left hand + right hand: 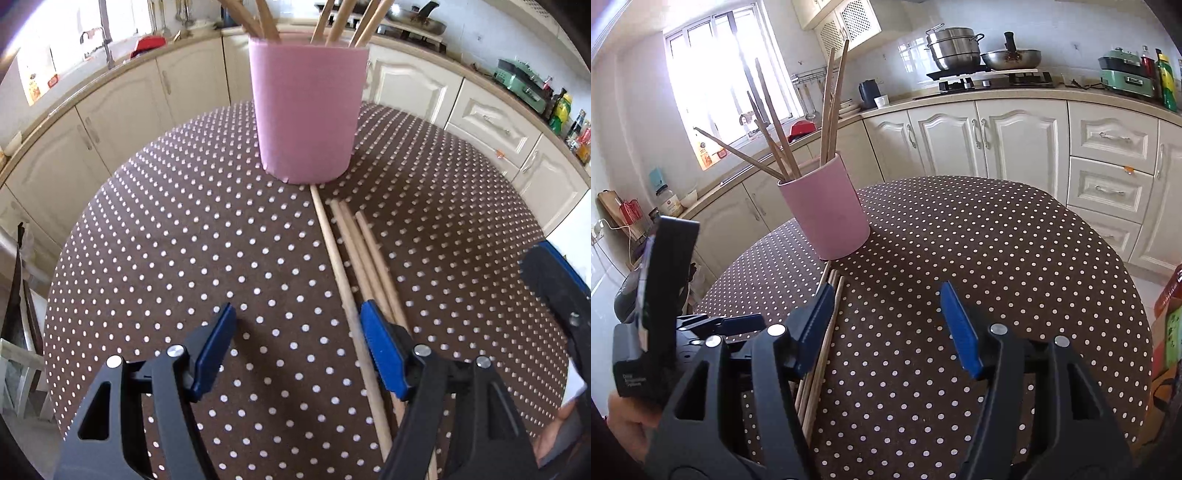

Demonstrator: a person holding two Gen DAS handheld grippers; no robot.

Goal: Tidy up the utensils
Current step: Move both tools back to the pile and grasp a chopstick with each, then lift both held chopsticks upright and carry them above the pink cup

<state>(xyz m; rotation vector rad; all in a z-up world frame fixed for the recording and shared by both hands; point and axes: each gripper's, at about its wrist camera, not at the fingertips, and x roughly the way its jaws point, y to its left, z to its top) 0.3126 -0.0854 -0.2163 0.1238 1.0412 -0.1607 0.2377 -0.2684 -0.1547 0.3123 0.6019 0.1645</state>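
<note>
A pink cup (306, 110) (827, 210) stands on the brown dotted table (166, 258) with several wooden chopsticks (775, 147) leaning in it. Several more chopsticks (338, 266) (837, 291) lie side by side on the cloth, running from the cup's base towards me. My left gripper (301, 349) hovers open just above them; one stick lies below the gap and the others pass under its right finger (384, 350). My right gripper (888, 326) is open with only cloth between its fingers, and the sticks lie beside its left finger (816, 325).
In the right wrist view the left gripper's body (665, 295) and a hand (624, 417) sit close on the left. Cream cabinets (997, 136) and a counter ring the table, with pots on the stove (960, 48). An orange box (1171, 314) stands at the right.
</note>
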